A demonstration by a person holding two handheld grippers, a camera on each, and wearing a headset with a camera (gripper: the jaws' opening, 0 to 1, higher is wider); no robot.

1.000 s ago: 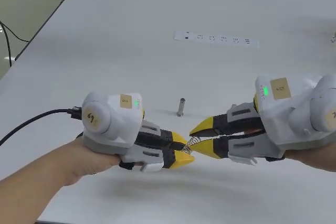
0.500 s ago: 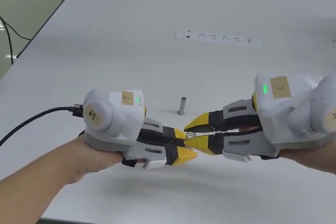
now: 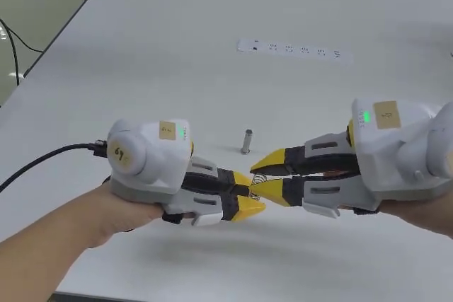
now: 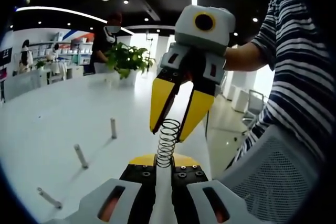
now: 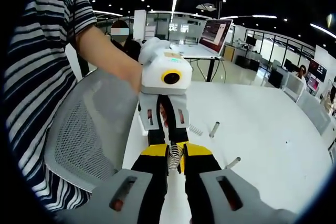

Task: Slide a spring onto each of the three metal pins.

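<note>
Left tool (image 4: 164, 162) has its jaws pinched together on the lower end of a spring (image 4: 168, 142), so the coil sticks straight out past the tips like a short mast, in the air above the near part of the table (image 3: 212, 26). Facing it nose to nose, the right tool (image 4: 168, 132) is partly open, its two yellow jaws straddling the spring's free end; whether they press on the coil I cannot tell. The head-on alignment reads as a handover or a regrip. Gripping a spring by one end keeps its bore clear at the other, and lining both tools along the coil's axis lets the second take it without bending it. None of this is over a pin. In the left gripper view the three targets wait on the table well off to the side: a far pin (image 4: 113, 128), a middle pin (image 4: 80, 156) and a near pin (image 4: 48, 196), all looking bare (they are small, so a fine spring on one could escape notice). A spare spring (image 5: 195, 129) lies loose on the table in the right gripper view. I judge the task to be near its start, with threading not yet begun. The risk is the coil popping free if one tool lets go before the other has bitten.
</note>
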